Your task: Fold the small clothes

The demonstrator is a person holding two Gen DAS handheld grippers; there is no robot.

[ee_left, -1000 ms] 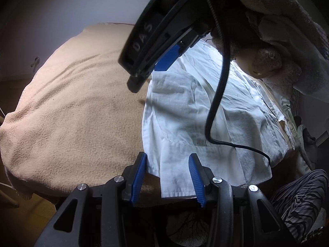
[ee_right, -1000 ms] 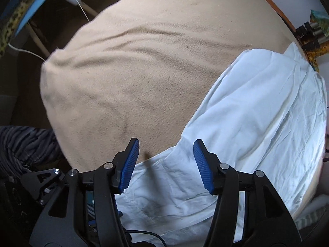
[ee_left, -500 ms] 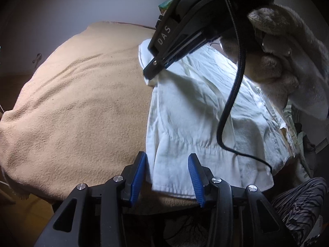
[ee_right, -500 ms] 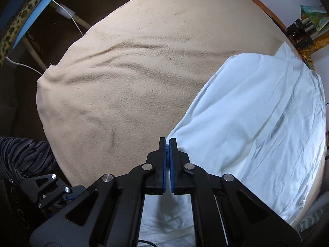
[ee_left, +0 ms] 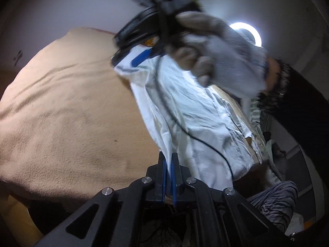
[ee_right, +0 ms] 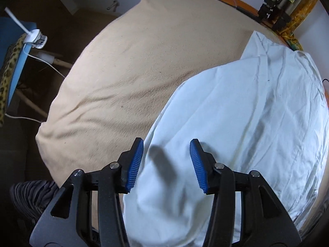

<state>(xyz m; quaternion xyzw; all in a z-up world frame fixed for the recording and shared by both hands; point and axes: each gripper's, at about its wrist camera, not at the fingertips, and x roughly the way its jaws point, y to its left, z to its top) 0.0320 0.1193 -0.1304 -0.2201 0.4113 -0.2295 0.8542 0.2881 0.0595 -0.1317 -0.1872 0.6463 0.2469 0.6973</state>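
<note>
— Jaws first: what does each one have?
— Left gripper (ee_left: pixel 168 177) has just clamped; its blue pads are nearly together, pinching the near edge of the white garment (ee_left: pixel 195 127). Right gripper (ee_right: pixel 166 164) has just been opening; its jaws stand apart over the cloth, pressing on nothing.
— Where does the garment lie?
— Along the right side of the beige blanket (ee_right: pixel 133 65) in both wrist views, its near end drawn up into the left pads.
— Beyond that?
— In the left wrist view, a gloved hand (ee_left: pixel 222 57) holds the right gripper above the garment's far corner, a black cable (ee_left: pixel 185 129) trailing across the cloth. Ring light (ee_left: pixel 246 30) glows behind.
</note>
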